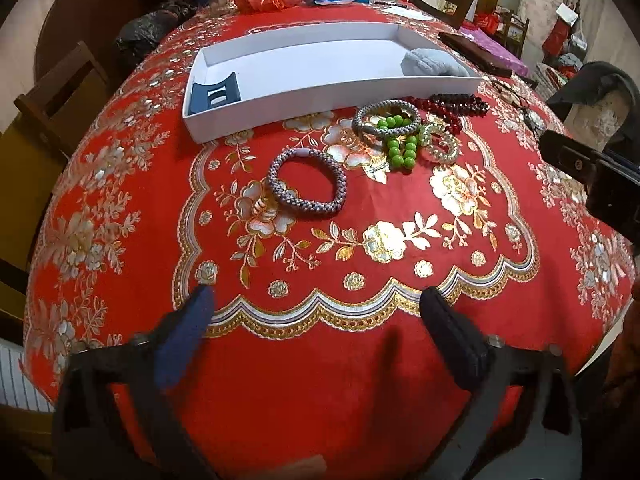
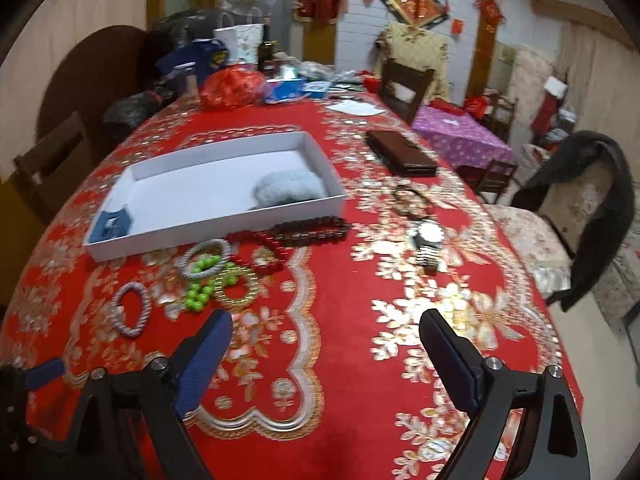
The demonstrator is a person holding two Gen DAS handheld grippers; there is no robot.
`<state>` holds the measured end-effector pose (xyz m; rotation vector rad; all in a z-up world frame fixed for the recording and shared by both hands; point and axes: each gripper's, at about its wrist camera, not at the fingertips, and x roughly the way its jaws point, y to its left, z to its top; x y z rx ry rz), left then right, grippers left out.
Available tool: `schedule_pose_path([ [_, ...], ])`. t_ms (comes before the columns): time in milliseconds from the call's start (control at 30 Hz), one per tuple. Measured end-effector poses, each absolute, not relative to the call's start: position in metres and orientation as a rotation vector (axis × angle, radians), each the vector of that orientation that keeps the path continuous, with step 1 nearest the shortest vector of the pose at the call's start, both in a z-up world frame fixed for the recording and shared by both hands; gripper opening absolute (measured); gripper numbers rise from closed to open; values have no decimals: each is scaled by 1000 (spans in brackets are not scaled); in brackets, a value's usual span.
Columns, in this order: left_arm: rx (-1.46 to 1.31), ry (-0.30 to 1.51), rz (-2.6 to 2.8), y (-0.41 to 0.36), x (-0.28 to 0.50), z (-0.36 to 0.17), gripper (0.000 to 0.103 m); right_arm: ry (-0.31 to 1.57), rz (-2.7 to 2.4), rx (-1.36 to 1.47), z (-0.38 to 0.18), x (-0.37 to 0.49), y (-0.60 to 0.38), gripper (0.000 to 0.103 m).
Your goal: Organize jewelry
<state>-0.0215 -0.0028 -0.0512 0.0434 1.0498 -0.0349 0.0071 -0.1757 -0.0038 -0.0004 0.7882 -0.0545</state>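
Lying alone left on the red surface: grey woven bracelet, light, springy, best pinched across its band; tangling rightward, green beads beside white tray. Both grippers hovering, jaws spread, empty.

bracelets heaped beside white tray | grey bracelet apart, flat

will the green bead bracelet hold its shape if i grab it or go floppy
Likely floppy: the green bead bracelet lies in a loose, uneven loop. Its round glossy beads look slippery and could roll between pads. It overlaps a grey bracelet, which may drag along.
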Motion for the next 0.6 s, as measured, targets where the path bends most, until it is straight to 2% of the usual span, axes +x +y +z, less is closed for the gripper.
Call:
schedule_pose_path([
  [167,41,1059,-47,-5,-19,-41,103,877,-16,28,-17,15,-176,93],
  [600,86,1038,-34,-13,-21,-35,103,889,8,54,-19,15,-174,93],
])
